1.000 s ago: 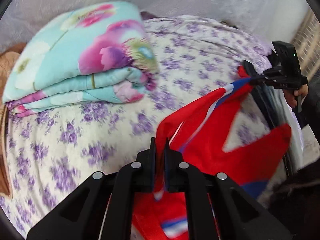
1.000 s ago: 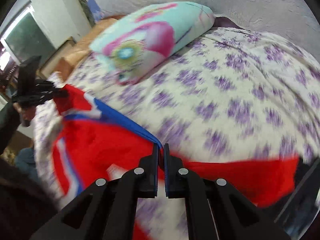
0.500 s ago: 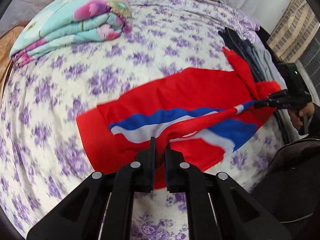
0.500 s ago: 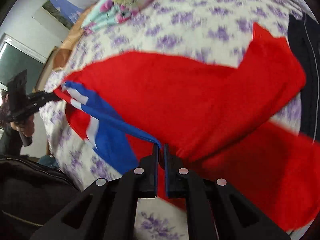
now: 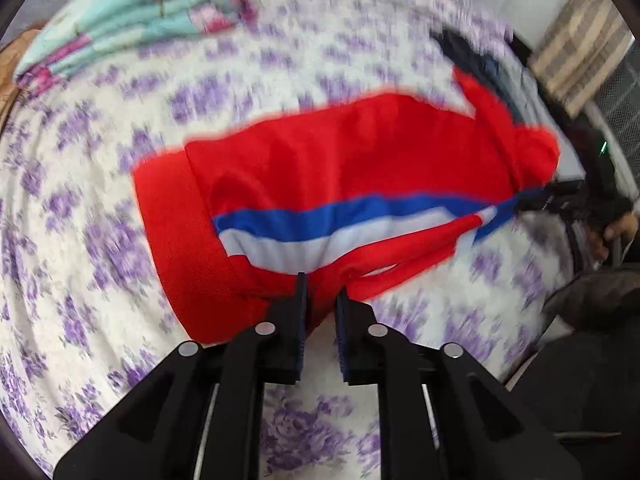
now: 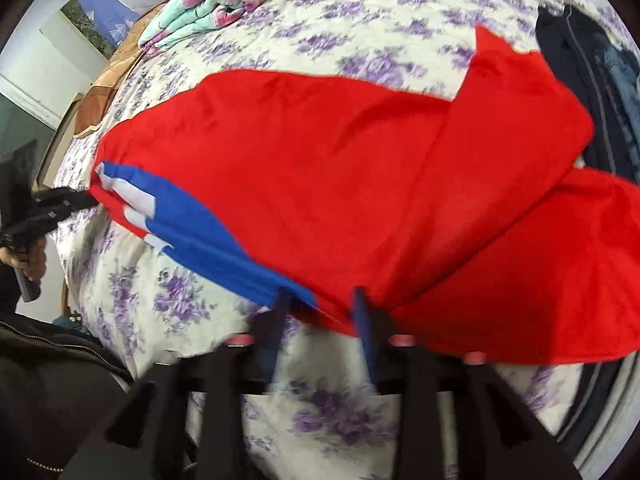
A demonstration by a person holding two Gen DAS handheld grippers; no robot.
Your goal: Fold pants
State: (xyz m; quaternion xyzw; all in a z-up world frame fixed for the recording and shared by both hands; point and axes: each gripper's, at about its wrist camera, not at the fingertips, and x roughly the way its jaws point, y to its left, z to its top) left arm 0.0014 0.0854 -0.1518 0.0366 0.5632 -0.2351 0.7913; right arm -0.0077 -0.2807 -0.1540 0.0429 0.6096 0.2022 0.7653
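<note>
Red pants [image 5: 340,152] with a blue and white side stripe lie spread across the flowered bed; they also fill the right wrist view [image 6: 320,160]. My left gripper [image 5: 321,292] sits at the waistband end with its jaws slightly apart, the cloth edge between the fingers. My right gripper [image 6: 320,300] is at the leg end with its jaws apart, blurred, the pants' edge lying at the fingertips. Each gripper shows small in the other's view: the right one [image 5: 576,196] and the left one [image 6: 60,204].
A folded floral quilt [image 5: 132,28] lies at the head of the bed. Dark folded clothes [image 6: 592,80] are stacked at the bed's far edge. The purple-flowered sheet [image 5: 100,240] covers the bed. A person's dark jacket [image 6: 52,380] is close by.
The pants went from hanging in the air to lying flat on the bed. Both grippers came down with them, and their jaws have gone from shut to apart.
</note>
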